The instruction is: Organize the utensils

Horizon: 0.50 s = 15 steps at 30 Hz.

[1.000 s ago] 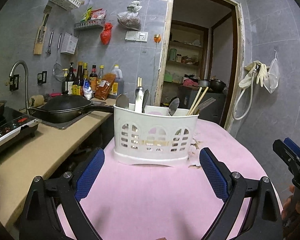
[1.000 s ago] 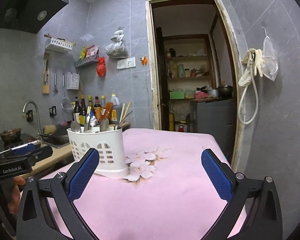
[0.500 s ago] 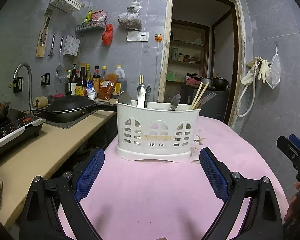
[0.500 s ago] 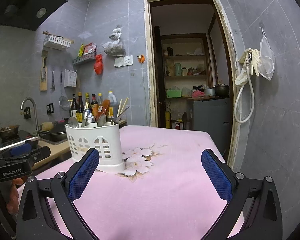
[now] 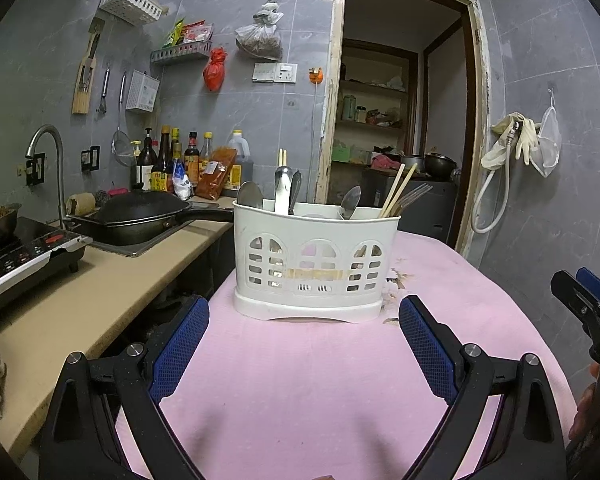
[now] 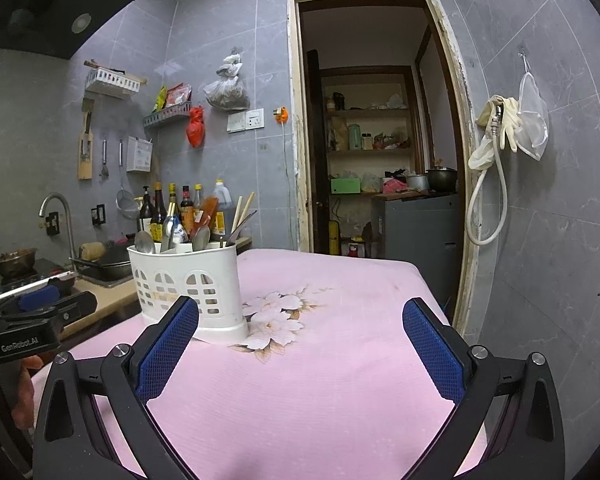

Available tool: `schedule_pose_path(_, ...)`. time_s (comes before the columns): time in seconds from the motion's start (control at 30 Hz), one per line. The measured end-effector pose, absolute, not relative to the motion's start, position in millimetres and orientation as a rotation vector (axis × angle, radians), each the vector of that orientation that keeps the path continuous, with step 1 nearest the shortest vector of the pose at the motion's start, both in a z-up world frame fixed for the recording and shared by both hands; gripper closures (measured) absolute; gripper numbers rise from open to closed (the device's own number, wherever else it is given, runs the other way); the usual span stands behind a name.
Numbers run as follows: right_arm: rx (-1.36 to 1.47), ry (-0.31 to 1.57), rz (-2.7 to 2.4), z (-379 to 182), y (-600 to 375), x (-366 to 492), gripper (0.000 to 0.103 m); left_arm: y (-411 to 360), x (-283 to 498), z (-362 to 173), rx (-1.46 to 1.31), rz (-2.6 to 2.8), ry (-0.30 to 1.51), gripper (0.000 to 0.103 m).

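A white plastic utensil caddy [image 5: 314, 264] stands on the pink tablecloth [image 5: 300, 380]. It holds spoons [image 5: 249, 196], wooden chopsticks [image 5: 398, 190] and a fork [image 5: 414, 196] in separate compartments. My left gripper [image 5: 304, 344] is open and empty, a short way in front of the caddy. My right gripper [image 6: 300, 344] is open and empty, with the caddy [image 6: 188, 280] to the left of its left finger. Each gripper shows at the edge of the other's view.
A beige counter [image 5: 80, 292] on the left holds a black wok [image 5: 136, 216], an induction cooker [image 5: 16, 256] and sauce bottles [image 5: 172, 160]. An open doorway [image 6: 380, 160] lies behind the table. A hose and gloves [image 6: 496, 140] hang on the right wall.
Both grippers have pulled back slightly and lowered, so the caddy sits a little farther off. Both stay open and empty.
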State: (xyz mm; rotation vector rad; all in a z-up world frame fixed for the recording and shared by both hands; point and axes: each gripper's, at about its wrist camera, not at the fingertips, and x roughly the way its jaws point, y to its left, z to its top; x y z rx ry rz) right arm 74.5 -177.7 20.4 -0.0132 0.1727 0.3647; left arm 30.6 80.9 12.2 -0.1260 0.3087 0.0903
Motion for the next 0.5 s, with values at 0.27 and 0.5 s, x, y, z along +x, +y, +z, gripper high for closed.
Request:
schedule_pose_path(0.27,-0.013,0.175,0.364,20.5,-178.7,74.7,0.000,81.8,30.6,11.7,-0.126,0.092,0.309,0.010)
schedule_pose_path(0.5,-0.013,0.174,0.363,20.4,-179.2,74.7,0.000,82.0,30.5,11.8,-0.126,0.091,0.309,0.010)
